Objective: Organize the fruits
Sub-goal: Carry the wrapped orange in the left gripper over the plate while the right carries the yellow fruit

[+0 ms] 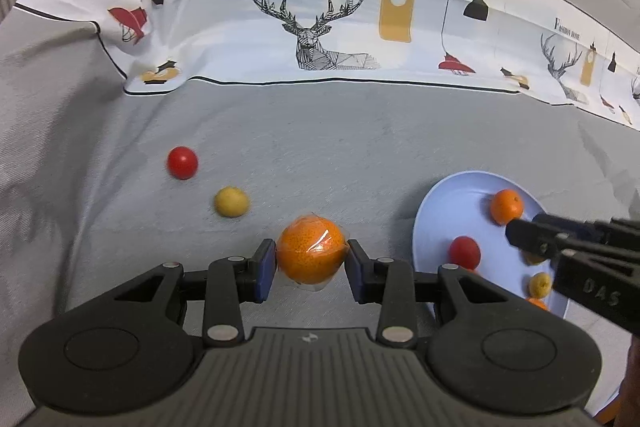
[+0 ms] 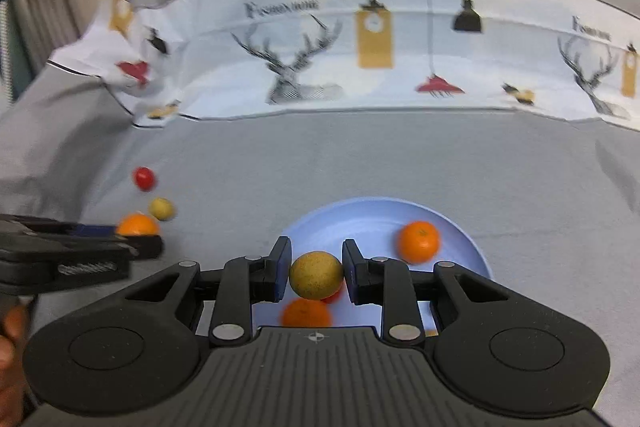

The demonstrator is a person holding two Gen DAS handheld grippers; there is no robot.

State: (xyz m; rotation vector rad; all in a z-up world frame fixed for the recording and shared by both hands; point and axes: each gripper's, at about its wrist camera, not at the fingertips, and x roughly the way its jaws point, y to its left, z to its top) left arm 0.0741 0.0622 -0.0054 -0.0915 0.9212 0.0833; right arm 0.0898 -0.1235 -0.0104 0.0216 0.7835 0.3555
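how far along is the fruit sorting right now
Done: an orange, another orange and a red fruit lie on the blue plate. In hand: the left gripper grips a wrapped orange; the right gripper holds a yellow fruit over the plate. Left: a red tomato and a yellow fruit on the grey cloth.

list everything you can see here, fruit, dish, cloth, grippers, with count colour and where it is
wrapped orange: 1, orange, in left gripper
yellow fruit: 1, held over plate
plate: 1, pale blue, on grey cloth
fruit on plate: several; orange, red, yellow
loose fruit on cloth: 2; red, yellow
grey cloth: 1
deer-print cloth: 1, white, behind
left gripper: 1, black
right gripper: 1, black
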